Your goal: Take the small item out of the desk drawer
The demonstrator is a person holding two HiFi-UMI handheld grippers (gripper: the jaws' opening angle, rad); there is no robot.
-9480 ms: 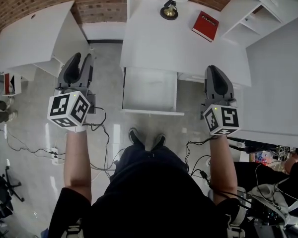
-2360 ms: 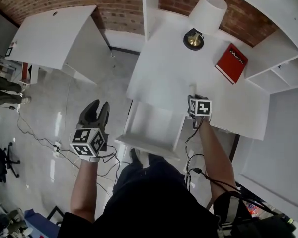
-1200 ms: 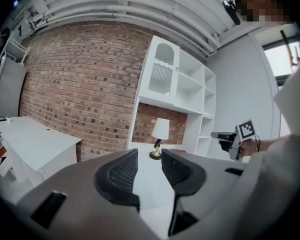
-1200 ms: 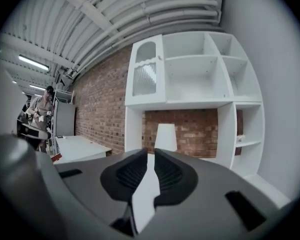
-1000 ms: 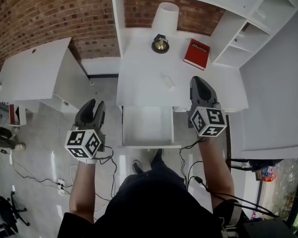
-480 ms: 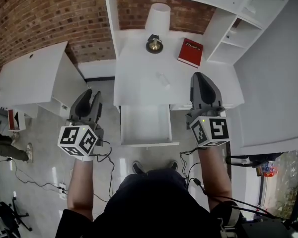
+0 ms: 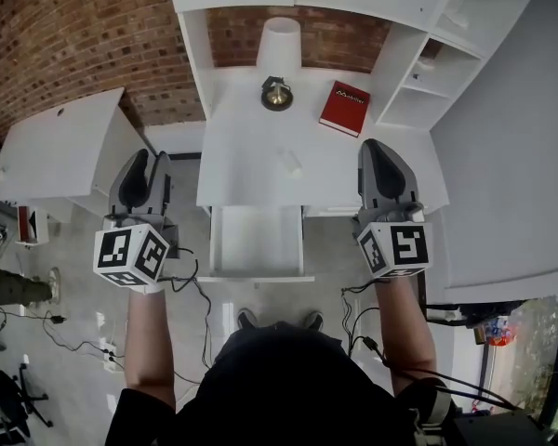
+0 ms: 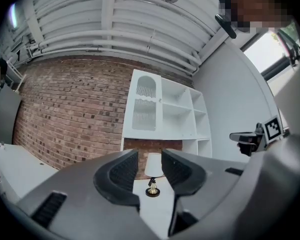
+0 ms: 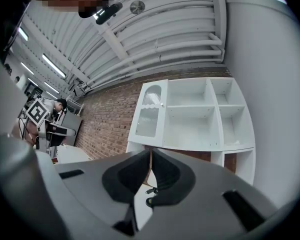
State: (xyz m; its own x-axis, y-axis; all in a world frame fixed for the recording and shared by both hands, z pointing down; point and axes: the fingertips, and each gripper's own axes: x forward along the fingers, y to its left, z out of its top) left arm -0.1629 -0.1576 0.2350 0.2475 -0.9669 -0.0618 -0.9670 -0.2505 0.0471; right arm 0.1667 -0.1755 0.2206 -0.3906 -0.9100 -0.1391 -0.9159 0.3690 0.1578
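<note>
The white desk [image 7: 251,147] has its drawer [image 7: 258,275] pulled out toward me, and the inside looks bare. A small pale item [image 7: 288,163] lies on the desk top behind the drawer. My left gripper [image 7: 147,167] hangs left of the drawer over the floor, open and empty; the left gripper view shows its jaws [image 8: 150,166] apart with the lamp [image 8: 152,171] between them. Right of the drawer, my right gripper [image 7: 383,161] is shut on nothing. In the right gripper view its pads [image 9: 150,159] meet.
A white-shaded lamp [image 7: 277,86] and a red book [image 7: 344,108] sit at the back of the desk. White shelving [image 7: 428,63] rises at the right, a second white desk [image 7: 56,147] stands at the left, and cables [image 7: 191,277] trail on the floor by my feet.
The head view has tipped so the desk sits lower and more centred. Both grippers stay either side of the open drawer, the left one a little higher. The small item has not moved.
</note>
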